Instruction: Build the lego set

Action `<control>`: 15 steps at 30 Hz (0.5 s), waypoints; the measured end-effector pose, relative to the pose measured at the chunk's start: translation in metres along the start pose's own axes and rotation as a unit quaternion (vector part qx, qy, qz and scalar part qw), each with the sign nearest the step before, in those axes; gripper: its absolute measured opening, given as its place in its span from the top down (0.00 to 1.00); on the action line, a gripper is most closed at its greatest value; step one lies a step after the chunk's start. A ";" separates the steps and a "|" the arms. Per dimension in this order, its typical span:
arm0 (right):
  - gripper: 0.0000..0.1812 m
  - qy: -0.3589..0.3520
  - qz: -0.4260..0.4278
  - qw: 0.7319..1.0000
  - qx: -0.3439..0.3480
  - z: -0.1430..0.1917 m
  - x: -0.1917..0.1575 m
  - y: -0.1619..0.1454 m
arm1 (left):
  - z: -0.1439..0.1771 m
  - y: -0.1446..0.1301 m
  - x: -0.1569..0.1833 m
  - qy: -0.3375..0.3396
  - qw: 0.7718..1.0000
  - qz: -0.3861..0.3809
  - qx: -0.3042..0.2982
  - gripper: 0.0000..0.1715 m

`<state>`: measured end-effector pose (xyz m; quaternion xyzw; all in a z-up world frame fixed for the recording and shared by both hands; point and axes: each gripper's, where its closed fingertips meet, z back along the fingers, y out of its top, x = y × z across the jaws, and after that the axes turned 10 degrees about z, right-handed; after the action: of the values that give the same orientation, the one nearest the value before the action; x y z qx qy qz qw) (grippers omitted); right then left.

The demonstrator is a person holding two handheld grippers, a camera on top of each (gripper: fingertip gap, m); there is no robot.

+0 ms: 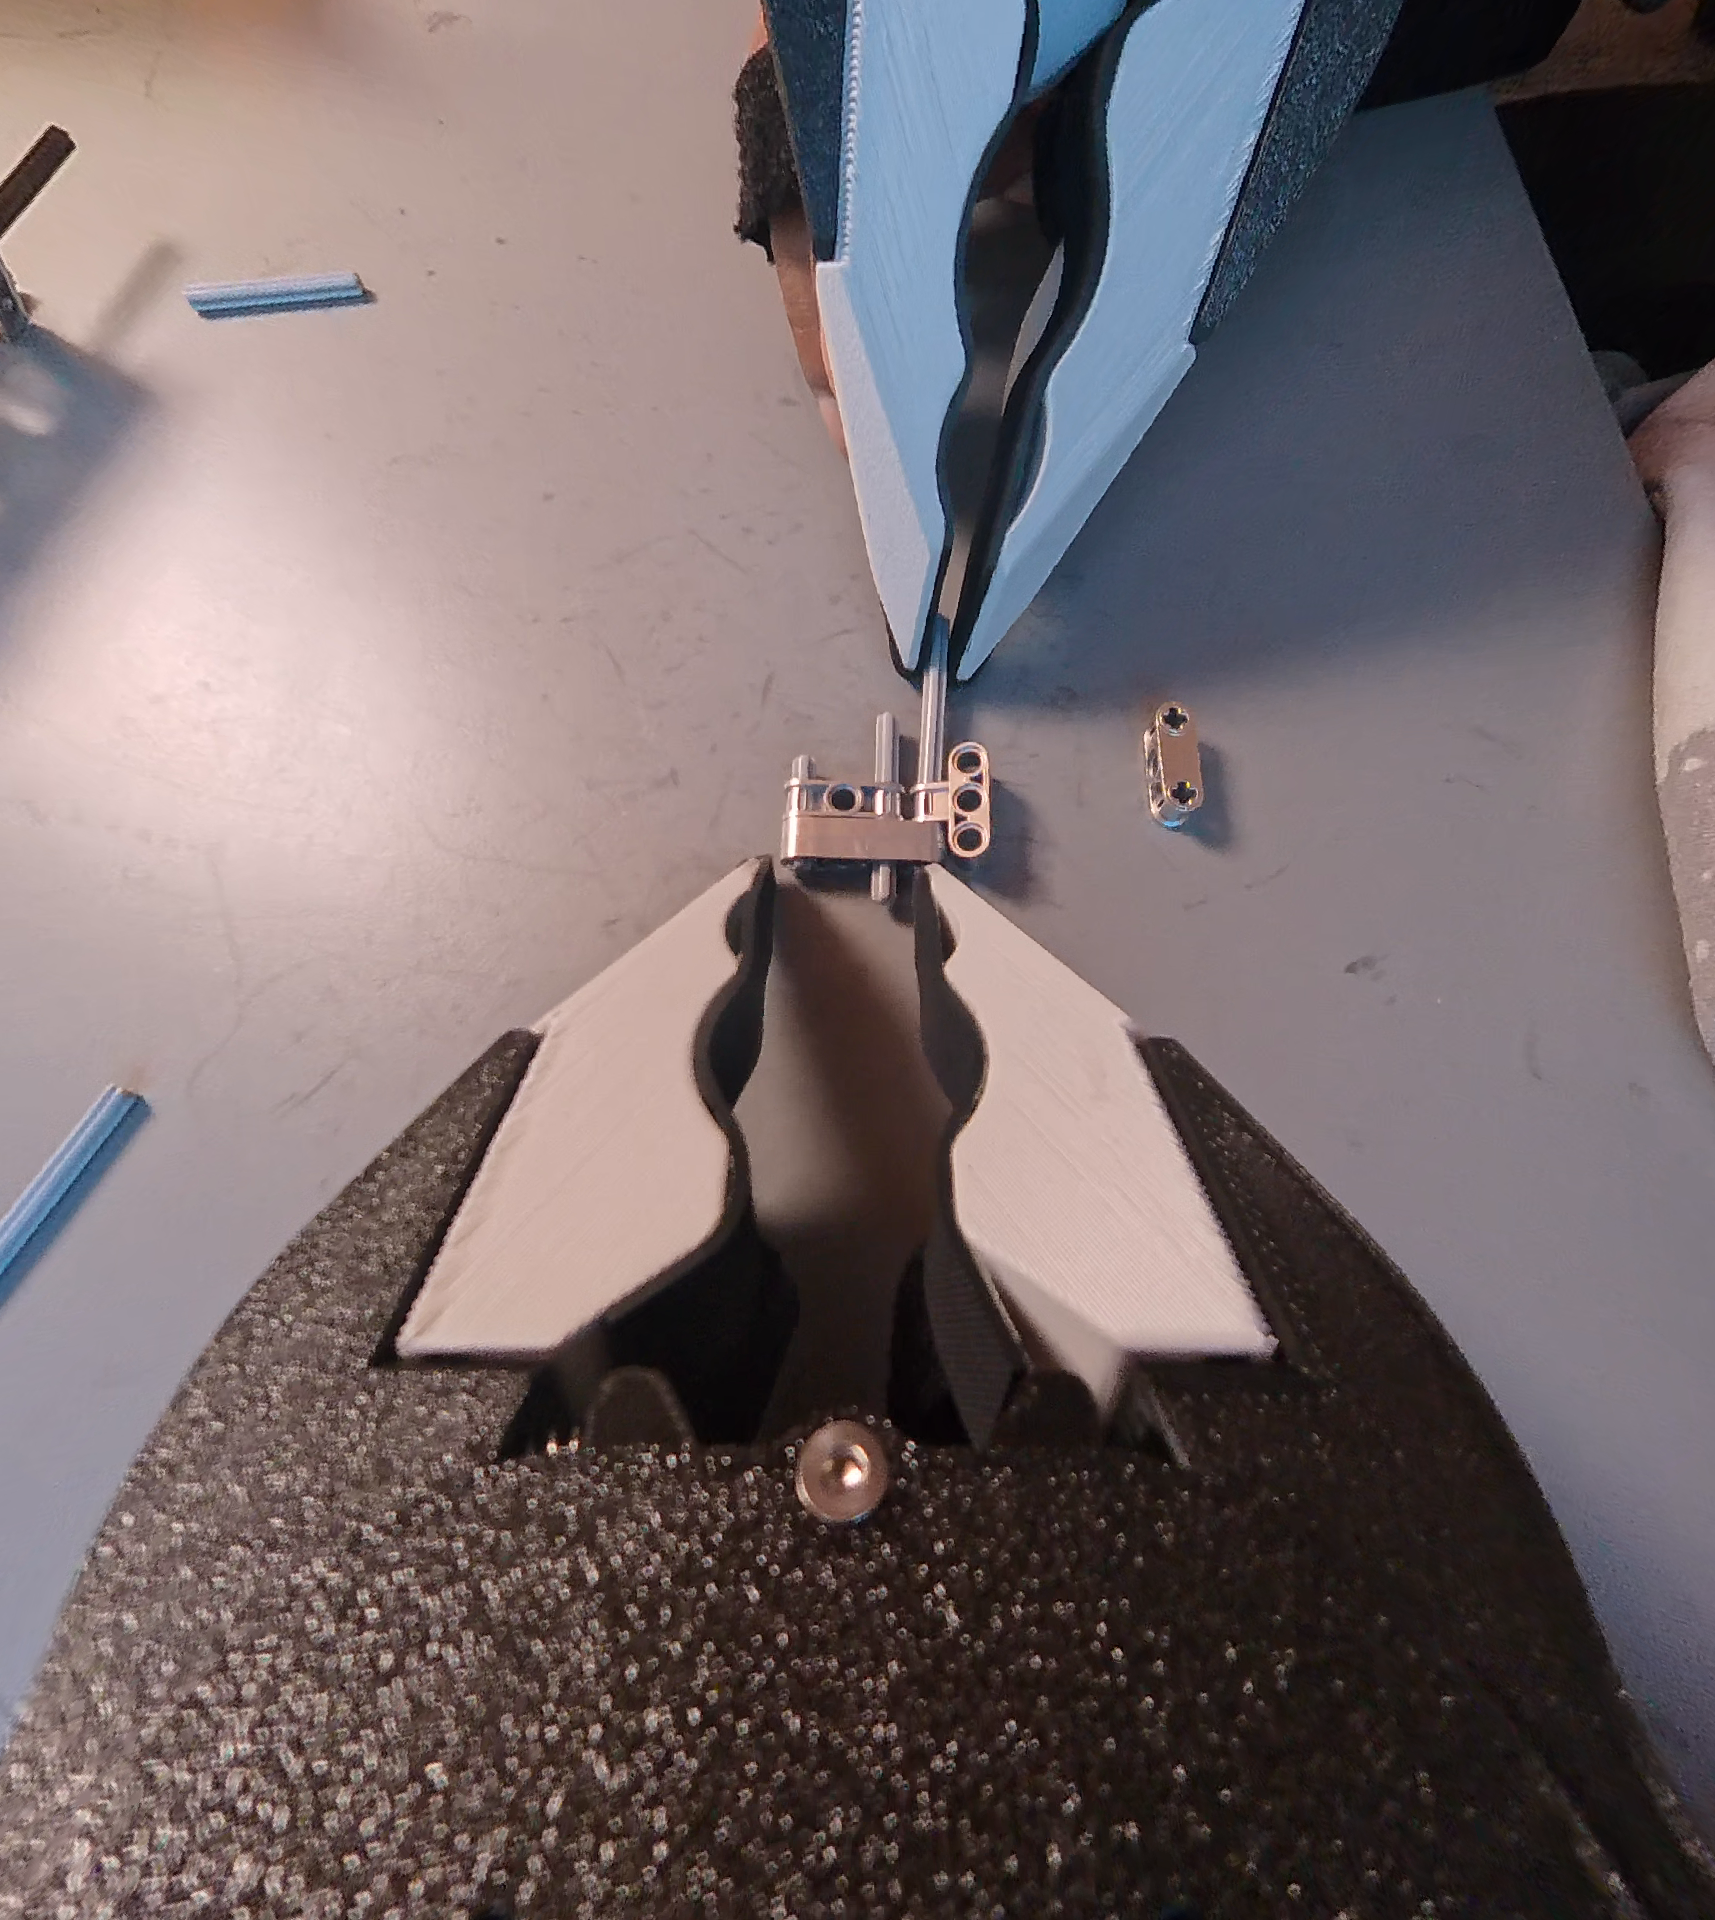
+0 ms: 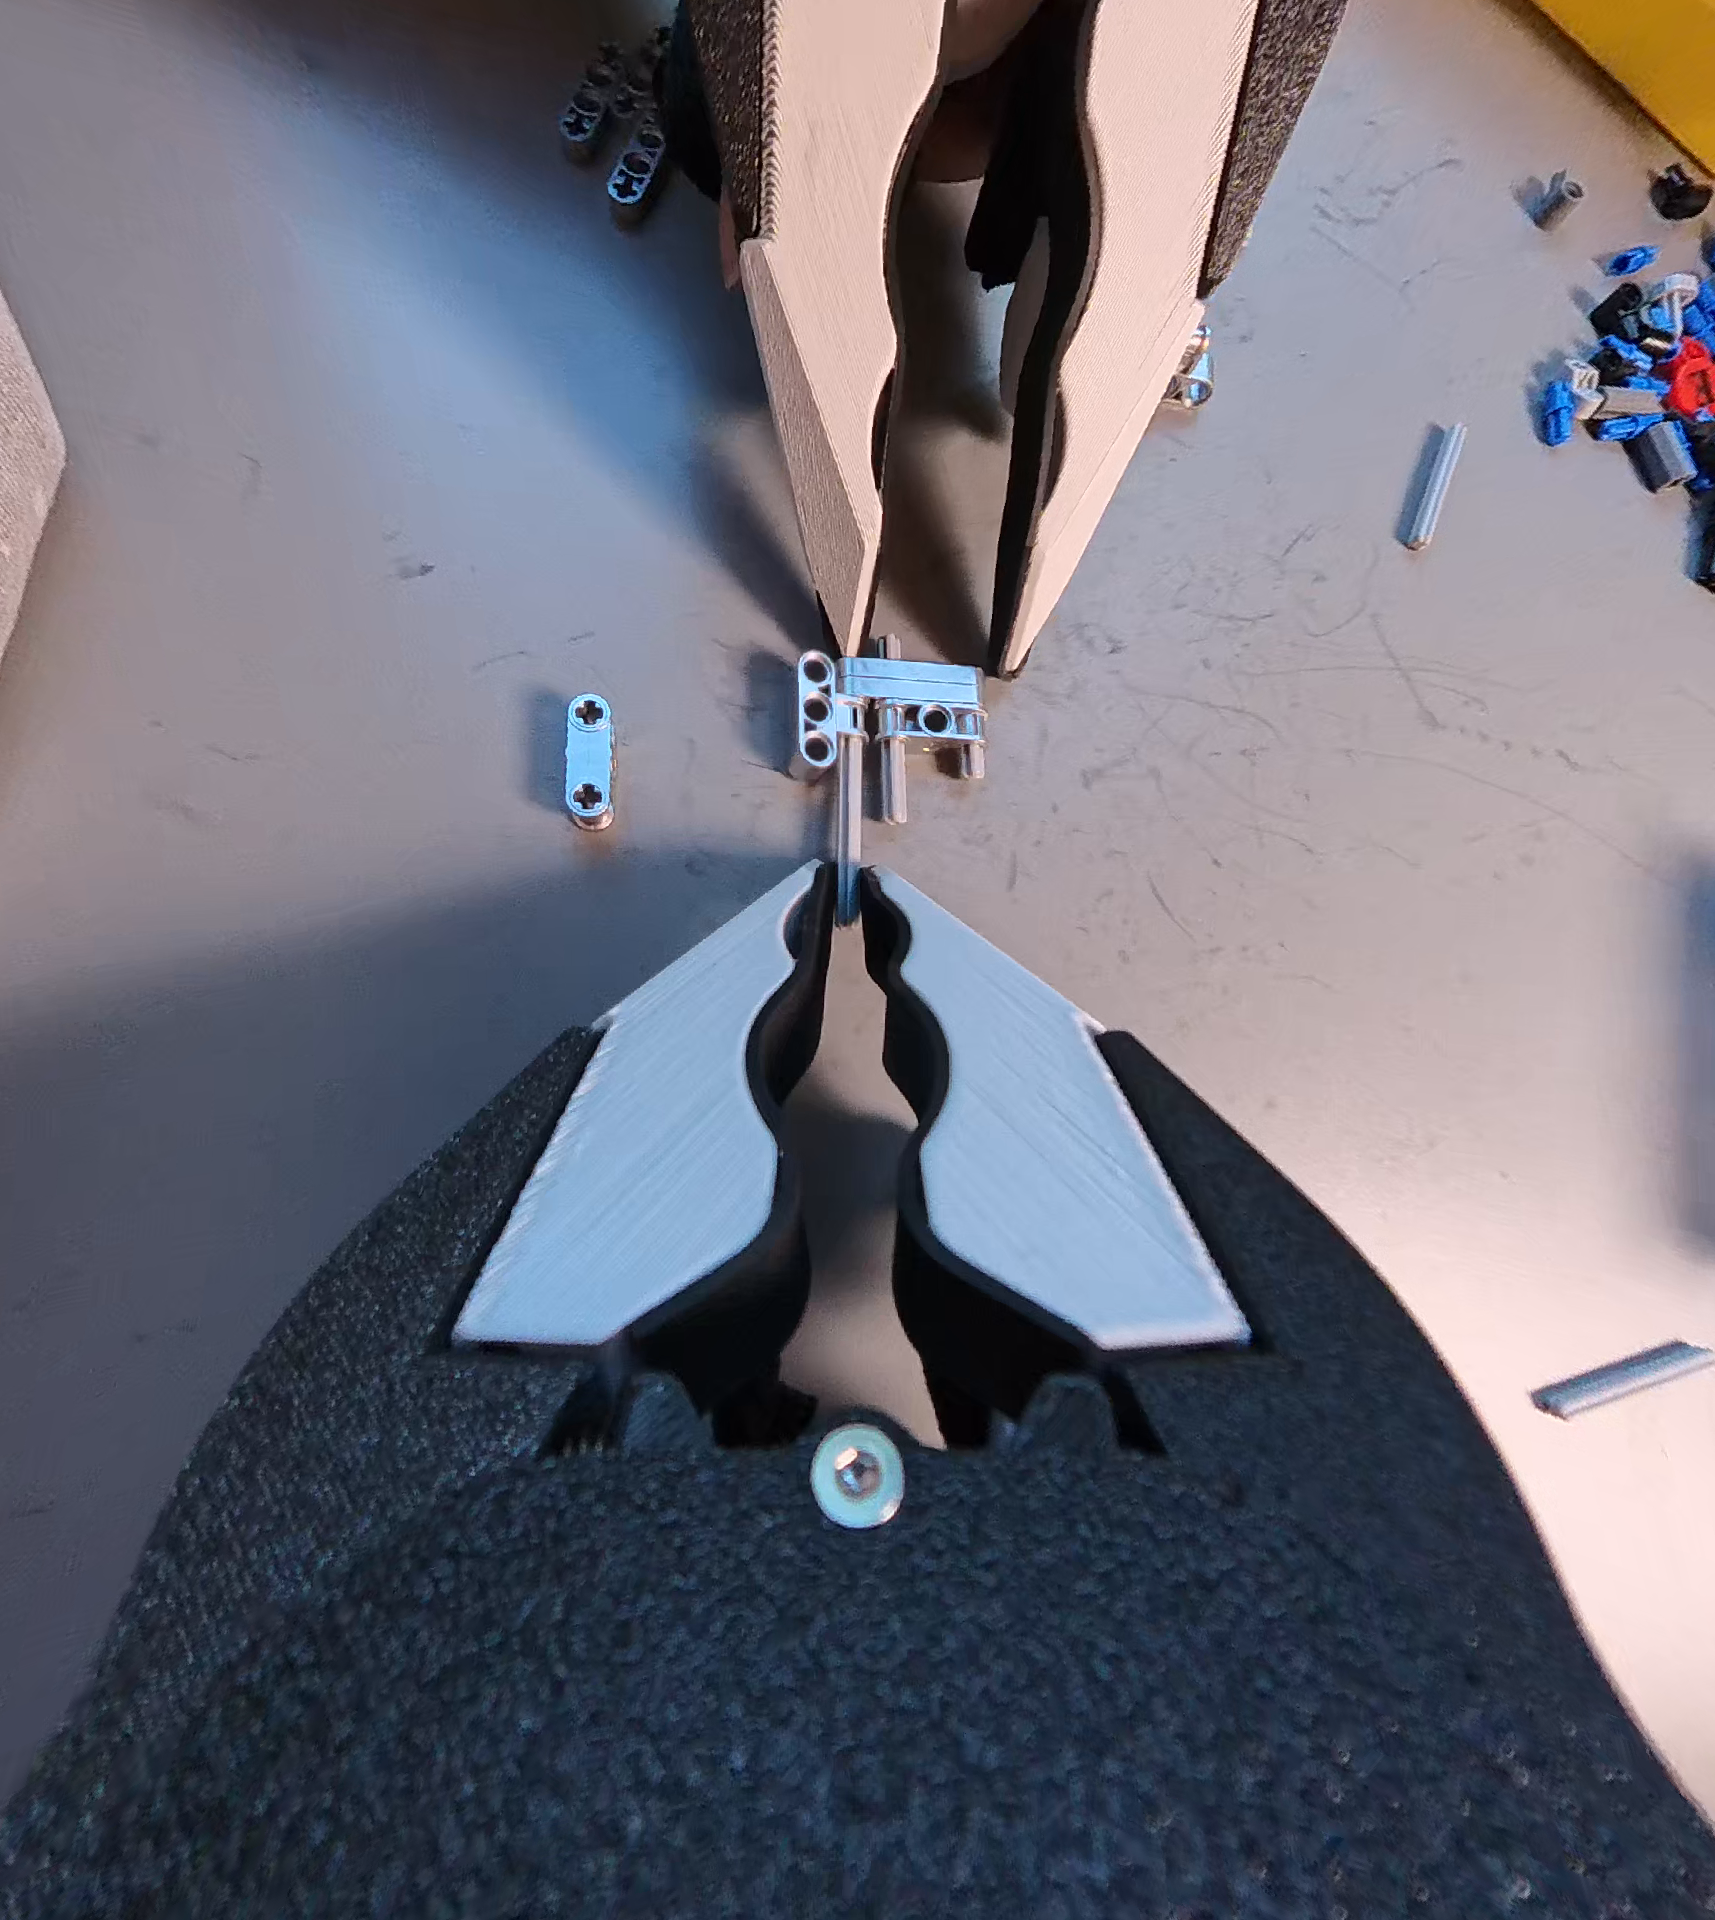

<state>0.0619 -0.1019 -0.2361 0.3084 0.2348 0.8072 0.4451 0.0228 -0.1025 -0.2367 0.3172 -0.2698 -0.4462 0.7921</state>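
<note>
Facing across a scuffed grey table (image 2: 1352, 831), right tongs (image 2: 840, 878) pinch a thin axle (image 2: 848, 821); left tongs (image 1: 848, 868) bracket the grey assembly (image 1: 858, 821).

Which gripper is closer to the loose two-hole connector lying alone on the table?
Right. The right gripper holds an axle beside the two-hole connector; the left gripper sits beyond the small grey assembly.

Scuffed grey tabletop (image 2: 1352, 831), yellow bin (image 2: 1684, 73) at far corner, light patch across surface
</note>
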 end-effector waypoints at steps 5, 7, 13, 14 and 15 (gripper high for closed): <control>0.98 0.003 -0.002 1.000 0.001 0.000 0.000 0.000 | -0.001 0.001 0.003 -0.002 1.000 -0.006 0.000 0.87; 0.99 0.004 -0.004 1.000 0.001 0.000 0.000 0.001 | -0.002 0.001 0.003 -0.002 1.000 -0.007 0.000 0.87; 0.99 0.006 -0.007 1.000 0.001 -0.002 -0.001 0.002 | -0.004 0.002 0.005 -0.003 1.000 -0.010 0.000 0.87; 0.99 0.006 -0.008 1.000 0.001 -0.003 -0.001 0.003 | -0.004 0.003 0.005 -0.003 1.000 -0.010 -0.001 0.87; 0.99 0.006 -0.008 1.000 0.001 -0.003 -0.001 0.003 | -0.004 0.003 0.005 -0.004 1.000 -0.009 -0.001 0.87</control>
<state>0.0588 -0.1041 -0.2362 0.3016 0.2406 0.8054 0.4501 0.0295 -0.1047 -0.2366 0.3173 -0.2696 -0.4549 0.7872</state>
